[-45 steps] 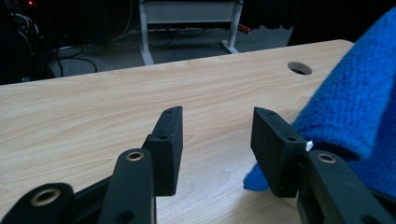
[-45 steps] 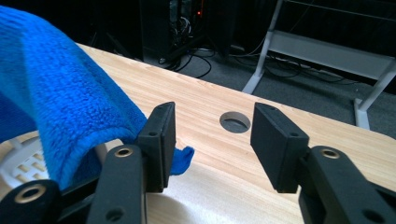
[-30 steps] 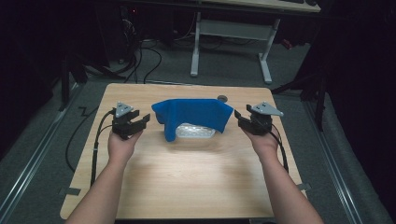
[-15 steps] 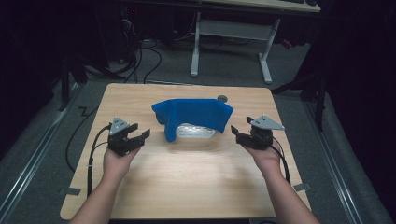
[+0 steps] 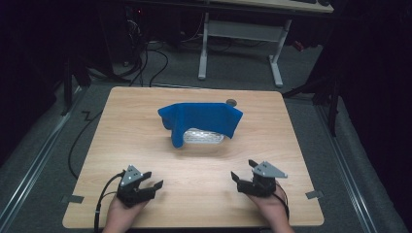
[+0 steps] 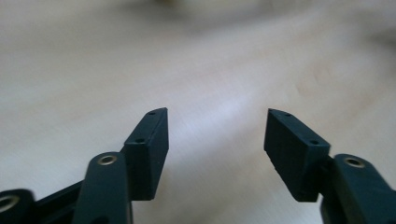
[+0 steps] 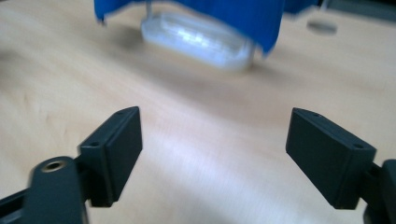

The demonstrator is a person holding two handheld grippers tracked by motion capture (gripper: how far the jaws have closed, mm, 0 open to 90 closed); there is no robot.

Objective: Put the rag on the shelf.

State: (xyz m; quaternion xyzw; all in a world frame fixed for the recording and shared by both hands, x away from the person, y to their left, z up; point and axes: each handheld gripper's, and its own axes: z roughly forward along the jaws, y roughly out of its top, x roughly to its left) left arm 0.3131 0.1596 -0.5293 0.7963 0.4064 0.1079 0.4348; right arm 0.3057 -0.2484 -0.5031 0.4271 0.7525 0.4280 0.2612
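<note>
A blue cloth (image 5: 201, 116) hangs draped over a clear plastic container (image 5: 204, 137) at the middle of the wooden table (image 5: 194, 204). Both hands are well back from it, near the table's front edge. My left gripper (image 5: 151, 179) is at the front left, open, with nothing but bare wood between its jaws (image 6: 215, 116). My right gripper (image 5: 244, 170) is at the front right, also open and empty. Both pairs of jaws have just been opening. In the right gripper view (image 7: 215, 111), the cloth (image 7: 210, 14) and the container (image 7: 196, 39) lie ahead, beyond the jaws.
A small dark round disc (image 5: 231, 102) lies on the table behind the cloth, also in the right gripper view (image 7: 322, 27). A desk frame (image 5: 240, 43) and cables stand on the floor beyond the table. Tape tabs mark the table's front corners.
Both hands have drawn back from either side of the cloth toward the table's front edge and sunk lower. Both grippers' jaws stand wider than before.
</note>
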